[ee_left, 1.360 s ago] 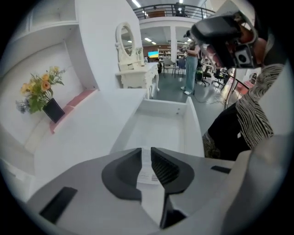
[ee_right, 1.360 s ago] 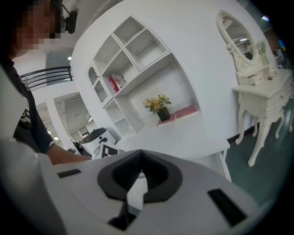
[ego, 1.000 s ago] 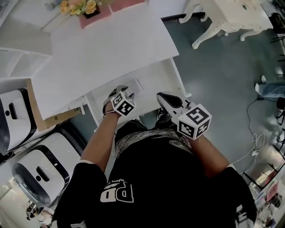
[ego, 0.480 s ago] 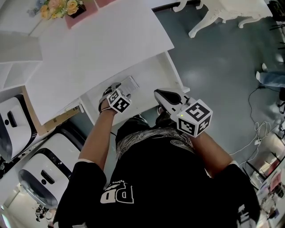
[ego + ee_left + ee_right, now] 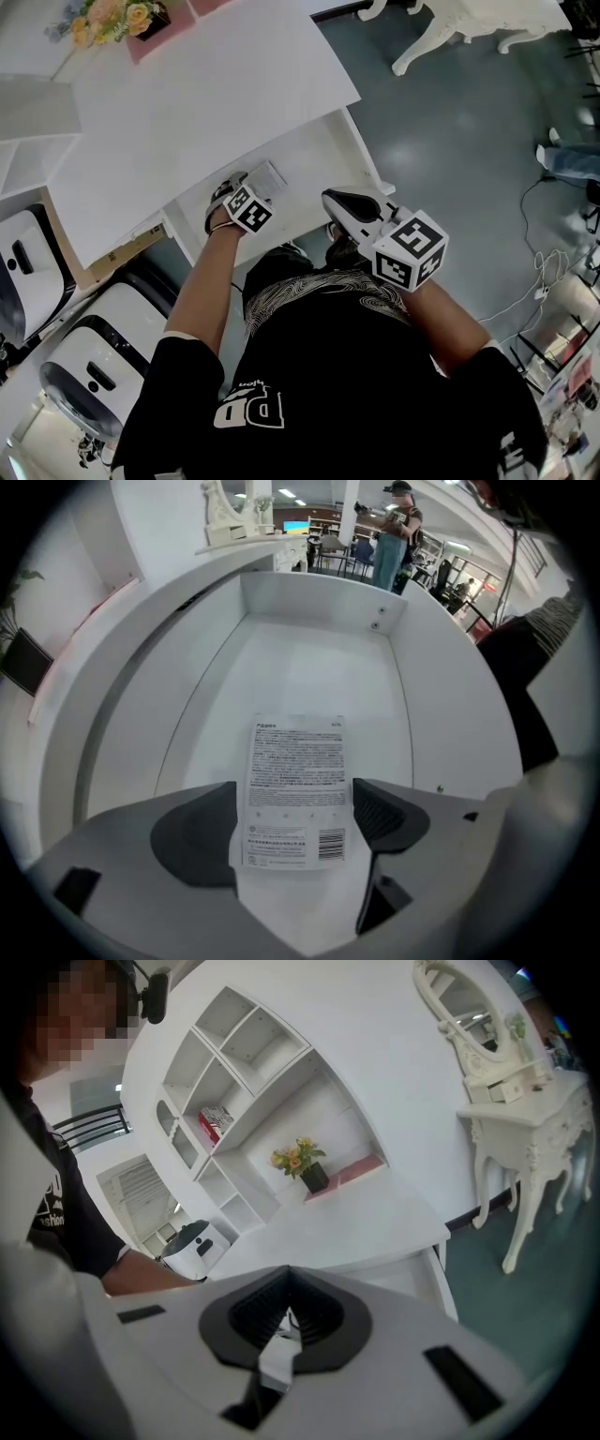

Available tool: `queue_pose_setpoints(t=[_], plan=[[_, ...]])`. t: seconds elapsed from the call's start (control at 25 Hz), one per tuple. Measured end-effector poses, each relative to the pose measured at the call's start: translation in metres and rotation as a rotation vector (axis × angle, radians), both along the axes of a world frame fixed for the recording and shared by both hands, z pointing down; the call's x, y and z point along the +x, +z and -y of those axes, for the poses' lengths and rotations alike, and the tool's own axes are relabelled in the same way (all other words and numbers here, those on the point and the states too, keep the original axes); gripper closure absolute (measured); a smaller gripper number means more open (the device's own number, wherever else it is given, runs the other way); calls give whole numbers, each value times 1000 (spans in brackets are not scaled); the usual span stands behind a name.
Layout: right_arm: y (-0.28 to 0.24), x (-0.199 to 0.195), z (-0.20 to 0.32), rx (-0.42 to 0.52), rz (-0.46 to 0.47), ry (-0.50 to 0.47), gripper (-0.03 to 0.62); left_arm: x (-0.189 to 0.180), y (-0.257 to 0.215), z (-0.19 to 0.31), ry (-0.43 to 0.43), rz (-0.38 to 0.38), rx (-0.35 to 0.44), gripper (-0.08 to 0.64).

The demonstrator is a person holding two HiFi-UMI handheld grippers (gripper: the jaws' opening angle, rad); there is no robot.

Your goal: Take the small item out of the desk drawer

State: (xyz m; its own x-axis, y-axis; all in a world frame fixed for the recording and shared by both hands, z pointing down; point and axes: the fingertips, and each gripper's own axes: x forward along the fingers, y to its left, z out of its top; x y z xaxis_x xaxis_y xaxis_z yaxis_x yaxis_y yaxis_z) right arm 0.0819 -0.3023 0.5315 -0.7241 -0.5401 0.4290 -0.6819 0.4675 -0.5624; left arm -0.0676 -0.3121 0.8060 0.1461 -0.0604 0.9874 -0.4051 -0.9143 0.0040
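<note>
1. One small item lies in the open drawer (image 5: 367, 159) of the white desk (image 5: 206, 103). It is a flat white packet (image 5: 296, 761) with fine print and a barcode on its face, lying on the drawer floor left of the middle.
2. The left gripper (image 5: 295, 810) points straight down over the packet. Its jaws have just been opening and now stand wide apart, with one dark pad beside each long edge. The packet sits between the pads, but neither one presses on it.
3. The right gripper (image 5: 328, 196) hangs by the drawer's front edge, further right. Its jaws are drawn together on nothing, and it takes no part in the pick for now.
4. The packet looks thin and very light, probably a soft pouch or folded sheet that will bend rather than keep its shape. I see little risk of breaking it, but a smooth face could slide easily on the slick white floor.
5. Lying flat, it offers only its edges to pinch from above. The best hold, to my eye, is across the narrow width with the tips right down on the floor, so that closing buckles the middle up between the pads.
6. If the jaws close too high, the pads may skate over it or push it along. Gripping about halfway along its length should stop it drooping or twisting out once lifted.
</note>
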Motion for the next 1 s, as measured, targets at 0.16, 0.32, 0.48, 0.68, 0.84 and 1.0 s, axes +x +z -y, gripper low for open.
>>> queue_pose_setpoints(t=[0.16, 0.32, 0.48, 0.68, 0.84, 1.0], plan=[[4, 4, 2, -9, -3, 9, 583, 2, 7, 0, 19, 12, -22, 179], [6, 6, 3, -18, -4, 17, 583, 4, 15, -7, 46, 37, -53, 176], [7, 9, 6, -18, -7, 19, 583, 9, 20, -4, 32, 29, -55, 167], [9, 13, 7, -23, -14, 31, 583, 9, 22, -3, 28, 30, -79, 158], [10, 16, 5, -27, -18, 39, 583, 9, 29, -4, 25, 45, -86, 135], [11, 20, 1, -29, -23, 46, 583, 9, 29, -4, 23, 49, -86, 135]])
